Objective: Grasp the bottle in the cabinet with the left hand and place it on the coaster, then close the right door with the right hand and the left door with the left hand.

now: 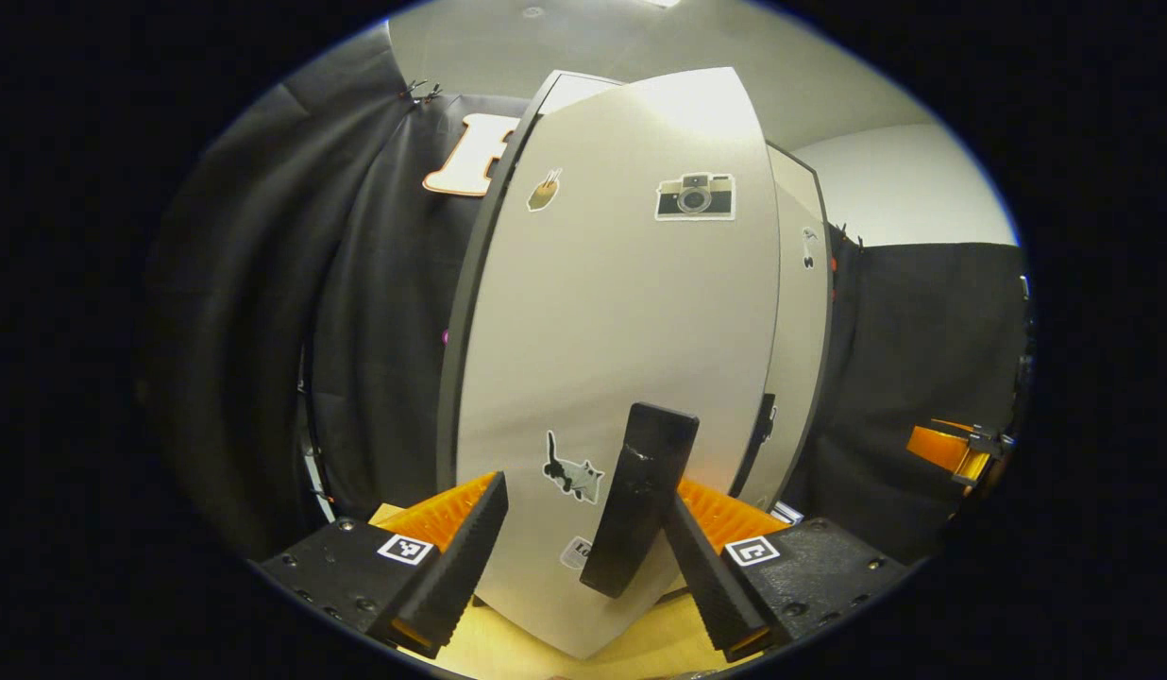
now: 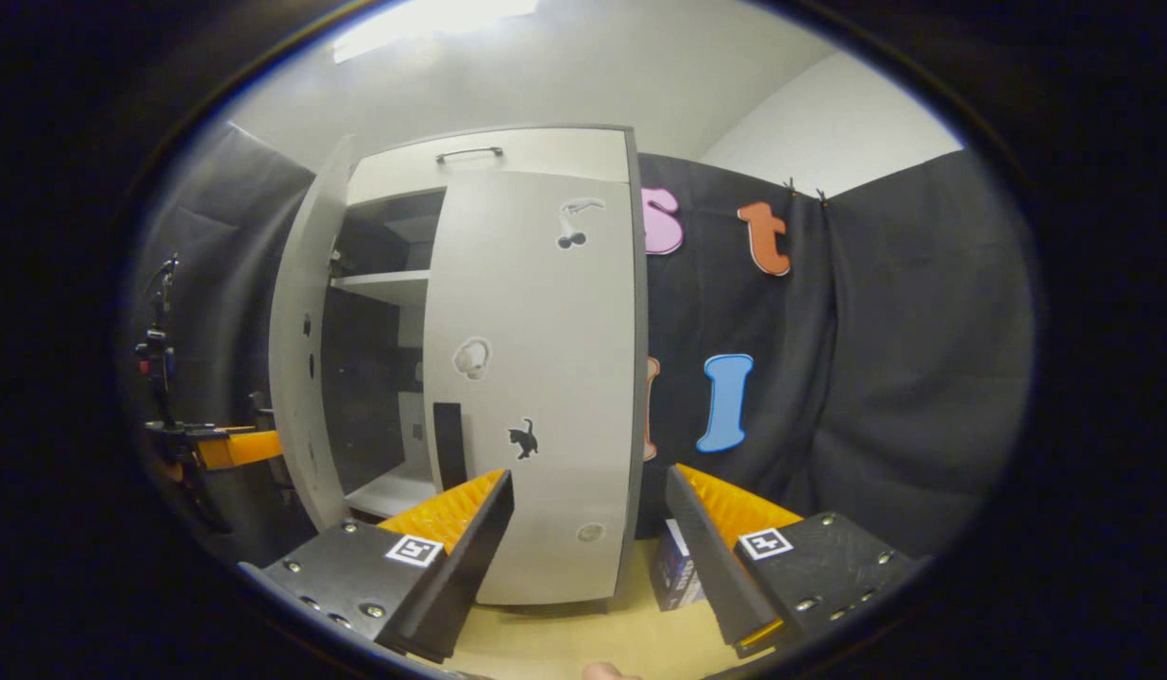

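Left claw: low centre of the left gripper view, fingers spread wide, gripping nothing; I see the left door close ahead, its black handle standing between the fingers, nearer the right one; contact I cannot tell.

Right claw: low centre of the right gripper view, fingers wide apart, empty.

Right door: centre frame, lying closed against the cabinet.

Left door, right gripper view: left of centre, ajar, shelf showing behind.

Box: on tabletop, lower right, by the cabinet.

Bottle, coaster: I cannot place them.
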{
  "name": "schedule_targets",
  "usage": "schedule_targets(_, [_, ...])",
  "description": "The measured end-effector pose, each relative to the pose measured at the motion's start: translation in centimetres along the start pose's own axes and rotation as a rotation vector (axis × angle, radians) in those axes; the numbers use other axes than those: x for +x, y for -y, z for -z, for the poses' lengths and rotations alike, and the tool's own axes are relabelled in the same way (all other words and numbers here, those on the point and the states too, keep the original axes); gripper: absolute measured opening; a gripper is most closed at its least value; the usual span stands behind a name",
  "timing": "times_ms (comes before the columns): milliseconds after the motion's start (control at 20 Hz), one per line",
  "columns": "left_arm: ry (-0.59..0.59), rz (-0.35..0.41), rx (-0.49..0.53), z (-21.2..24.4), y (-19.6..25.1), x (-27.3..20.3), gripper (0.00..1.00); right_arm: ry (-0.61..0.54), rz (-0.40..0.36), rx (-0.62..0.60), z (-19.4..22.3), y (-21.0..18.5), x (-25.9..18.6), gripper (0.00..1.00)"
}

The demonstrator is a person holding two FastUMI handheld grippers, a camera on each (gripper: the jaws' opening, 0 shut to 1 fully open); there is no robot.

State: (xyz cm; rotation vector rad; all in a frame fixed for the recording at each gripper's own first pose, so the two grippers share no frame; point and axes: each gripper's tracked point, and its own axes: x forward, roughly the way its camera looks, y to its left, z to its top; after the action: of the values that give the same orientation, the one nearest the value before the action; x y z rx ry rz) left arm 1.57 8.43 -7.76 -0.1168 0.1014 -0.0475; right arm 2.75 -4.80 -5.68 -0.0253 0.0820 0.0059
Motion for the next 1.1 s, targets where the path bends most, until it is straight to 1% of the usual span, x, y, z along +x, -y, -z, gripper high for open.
schedule_targets(50, [0.001,0.000,0.005,0.0,0.0,0.2,1.00,0.000,0.007,0.003,-0.1,0.3,-0.1,0.98])
schedule_targets(250, [-0.007,0.027,0.036,0.5,1.2,1.4,1.00,0.012,0.023,0.011,-0.9,1.3,-0.3,0.98])
schedule_targets(450, [-0.016,0.043,0.055,0.5,2.2,2.3,1.00,0.018,0.033,0.018,-0.7,1.9,-0.5,0.98])
schedule_targets(500, [-0.017,0.050,0.051,0.4,2.6,2.3,1.00,0.017,0.035,0.020,-0.5,1.9,-0.5,0.94])
schedule_targets(550, [-0.018,0.058,0.048,0.3,3.0,2.1,1.00,0.017,0.036,0.022,-0.5,2.0,-0.4,0.98])
schedule_targets(650, [-0.012,0.076,0.050,0.0,3.6,2.0,1.00,0.017,0.035,0.034,-0.2,2.1,-0.3,0.98])
schedule_targets(700, [-0.015,0.082,0.055,0.0,3.8,1.9,1.00,0.015,0.031,0.043,0.0,2.0,-0.3,0.94])
schedule_targets(750, [-0.011,0.084,0.062,-0.1,3.7,1.8,1.00,0.013,0.030,0.052,0.2,2.1,-0.3,0.98])
schedule_targets(900, [-0.007,0.077,0.072,-0.4,3.7,1.5,1.00,0.013,0.033,0.070,0.4,2.5,-0.3,0.98])
schedule_targets(950, [-0.004,0.069,0.067,-0.5,3.6,1.7,0.97,0.015,0.037,0.074,0.4,2.8,-0.4,0.98])
schedule_targets(1100, [-0.014,0.054,0.037,-0.4,3.5,2.4,0.96,0.015,0.049,0.084,0.6,3.7,-0.4,0.98])
